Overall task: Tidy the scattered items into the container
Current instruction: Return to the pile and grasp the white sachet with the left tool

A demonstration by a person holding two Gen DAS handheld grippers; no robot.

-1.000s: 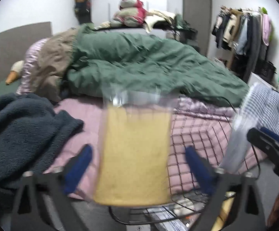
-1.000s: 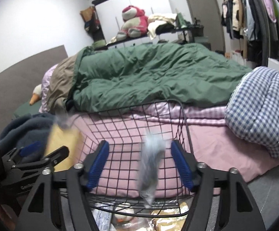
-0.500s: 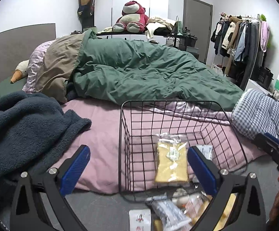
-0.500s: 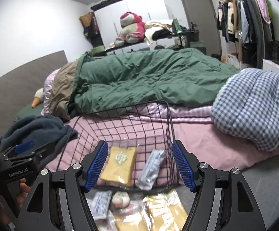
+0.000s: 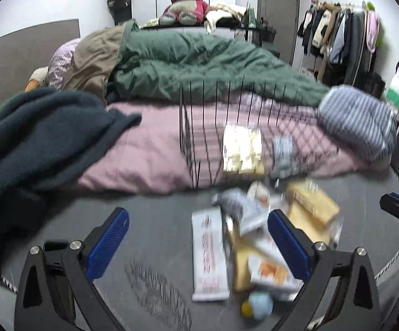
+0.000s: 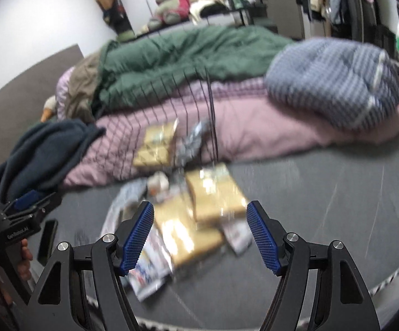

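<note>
A black wire basket [image 5: 199, 127] [image 6: 155, 110] stands on the grey floor against the bed. Inside it lie a bagged slice of bread [image 5: 242, 149] [image 6: 156, 146] and a silvery packet [image 5: 283, 151] [image 6: 193, 140]. In front of the basket is a loose pile: tan bread packets [image 5: 312, 207] [image 6: 213, 193], a long white packet [image 5: 209, 253] [image 6: 147, 270] and a small blue and yellow item [image 5: 257, 306]. My left gripper [image 5: 198, 244] hangs open over the pile's left side, holding nothing. My right gripper [image 6: 200, 237] is open above the tan packets, also holding nothing. Both views are blurred.
A bed with a pink sheet [image 5: 149, 151], a green duvet [image 5: 199, 63] and a blue checked pillow [image 6: 331, 80] fills the background. A dark blue blanket [image 5: 34, 138] hangs off at the left. A clothes rack [image 5: 342, 35] stands at the far right. A hand [image 6: 23, 256] holds the left gripper.
The bread packet and silvery packet, in the air between the fingers a second ago, now lie in the basket. Both grippers have drawn back and dipped towards the pile on the floor.
</note>
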